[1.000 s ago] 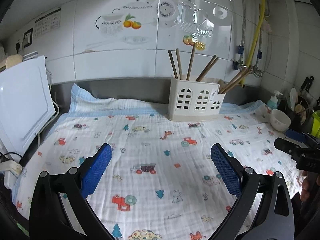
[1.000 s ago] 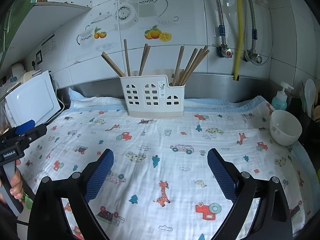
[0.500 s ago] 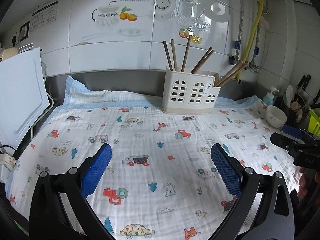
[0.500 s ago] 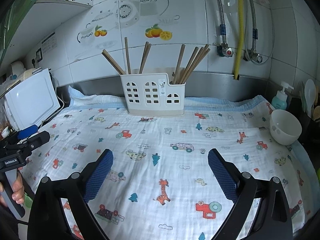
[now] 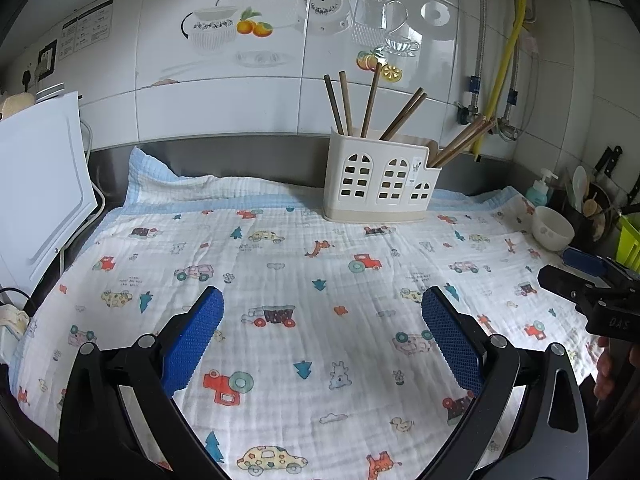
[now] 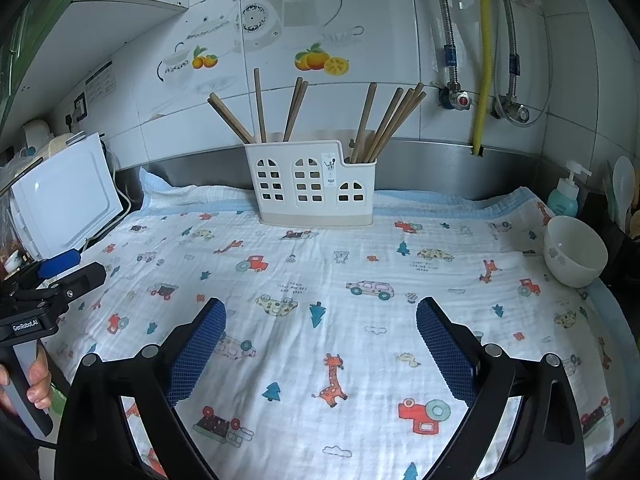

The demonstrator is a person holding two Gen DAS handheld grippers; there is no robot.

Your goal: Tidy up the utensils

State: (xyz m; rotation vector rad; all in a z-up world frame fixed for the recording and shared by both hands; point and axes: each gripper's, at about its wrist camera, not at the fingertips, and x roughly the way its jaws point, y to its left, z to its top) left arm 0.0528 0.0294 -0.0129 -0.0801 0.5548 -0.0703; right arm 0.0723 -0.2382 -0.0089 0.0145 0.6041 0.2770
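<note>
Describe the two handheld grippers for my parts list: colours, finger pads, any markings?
Both match. The left gripper and right gripper have black linkage arms with silver pivot screws and two fingers faced with blue mesh-textured pads. Seen from the right wrist camera, the left gripper's body carries white "GenRobot.AI" lettering above a grey handle. No sleeves show; only bare fingers on the handles.

We saw the left gripper (image 5: 322, 334) over the printed cloth (image 5: 304, 280), jaws wide apart, nothing between the blue pads (image 5: 192, 338). White utensil holder (image 5: 380, 178) stood at the cloth's back edge with brown chopsticks (image 5: 370, 100) upright and leaning inside. White bowl (image 5: 552, 228) sat far right. Right gripper (image 5: 592, 280) poked in at the right edge.
</note>
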